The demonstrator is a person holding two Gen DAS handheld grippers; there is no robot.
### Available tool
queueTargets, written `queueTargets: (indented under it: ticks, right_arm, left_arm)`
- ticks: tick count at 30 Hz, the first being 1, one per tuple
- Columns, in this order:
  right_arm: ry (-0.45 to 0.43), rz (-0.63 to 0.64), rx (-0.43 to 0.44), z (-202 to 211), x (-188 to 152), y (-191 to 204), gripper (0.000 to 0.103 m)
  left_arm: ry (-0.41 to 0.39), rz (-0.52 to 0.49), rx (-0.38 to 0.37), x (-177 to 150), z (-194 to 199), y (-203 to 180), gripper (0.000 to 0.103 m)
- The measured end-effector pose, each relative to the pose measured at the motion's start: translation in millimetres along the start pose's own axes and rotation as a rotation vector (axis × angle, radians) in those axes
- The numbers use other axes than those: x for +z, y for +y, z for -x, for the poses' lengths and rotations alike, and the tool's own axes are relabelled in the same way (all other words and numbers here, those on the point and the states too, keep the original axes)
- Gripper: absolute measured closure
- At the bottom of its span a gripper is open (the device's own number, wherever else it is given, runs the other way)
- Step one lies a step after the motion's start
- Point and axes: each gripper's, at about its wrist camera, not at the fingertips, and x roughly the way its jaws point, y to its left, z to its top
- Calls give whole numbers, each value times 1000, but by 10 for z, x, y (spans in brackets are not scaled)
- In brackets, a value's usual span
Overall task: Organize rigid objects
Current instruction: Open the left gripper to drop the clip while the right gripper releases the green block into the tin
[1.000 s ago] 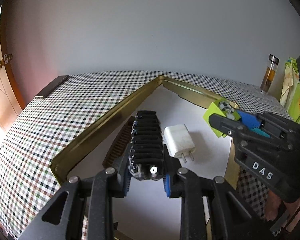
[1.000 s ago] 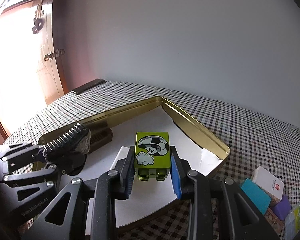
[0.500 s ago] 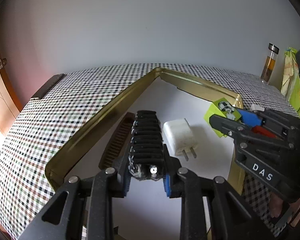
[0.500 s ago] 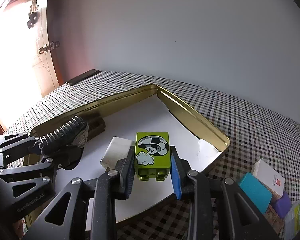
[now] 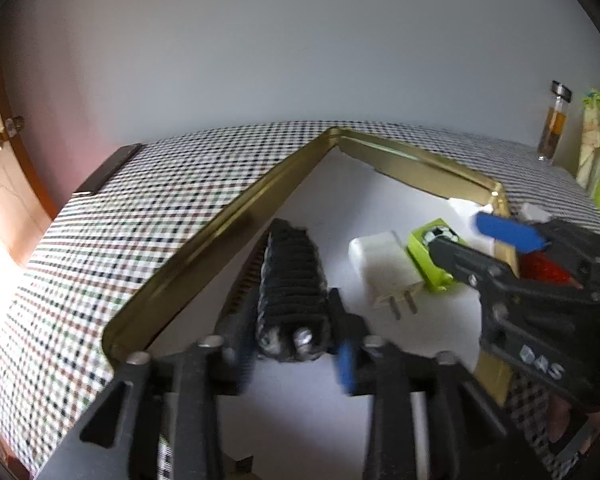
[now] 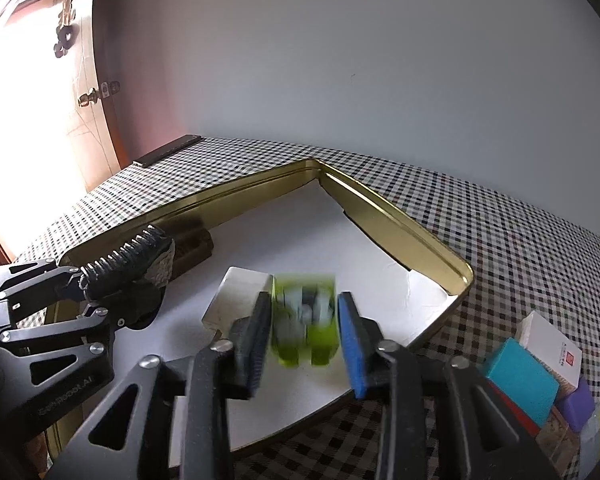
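A gold tray (image 5: 204,240) with a white floor lies on the checked table; it also shows in the right wrist view (image 6: 380,208). My left gripper (image 5: 294,344) stands around a black ribbed hair clip (image 5: 292,276) low over the tray floor, its jaws slightly parted. My right gripper (image 6: 304,328) has its jaws spread, and the green toy brick (image 6: 304,316) sits blurred between them on the tray floor, beside the white charger (image 6: 240,296). The brick (image 5: 428,252) and charger (image 5: 384,264) also show in the left wrist view.
A brown comb (image 6: 190,244) lies by the tray's left wall. A teal box (image 6: 520,380), a white box (image 6: 552,344) and a purple block (image 6: 576,404) sit right of the tray. A bottle (image 5: 556,120) stands at the back right.
My right gripper lowered the green brick next to the charger and spread its jaws off it. My left gripper lowered the hair clip and its jaws look loosened.
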Motion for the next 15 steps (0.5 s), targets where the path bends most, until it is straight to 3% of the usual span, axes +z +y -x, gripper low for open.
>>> queueTargets:
  ticks: [1, 2, 4, 6, 8, 15]
  right_arm:
    - [-8, -3, -1, 12, -2, -3, 38]
    - [-18, -8, -2, 27, -2, 0, 33]
    - [-38, -13, -2, 78, -10, -16, 30]
    - [-49, -20, -3, 118, -20, -44, 30]
    - [-56, -29, -6, 157, -38, -68, 29]
    - [-93, -58, -27, 354, -144, -193, 27]
  left_arm:
    - [-13, 4, 15, -3, 26, 7, 41]
    - [-29, 6, 34, -3, 61, 17, 35]
    - [-39, 9, 26, -7, 105, 28, 27]
    - [-57, 13, 32, -13, 161, 21, 10]
    - [-83, 10, 54, -25, 225, -9, 2]
    - [-103, 21, 37, -48, 274, -157, 1]
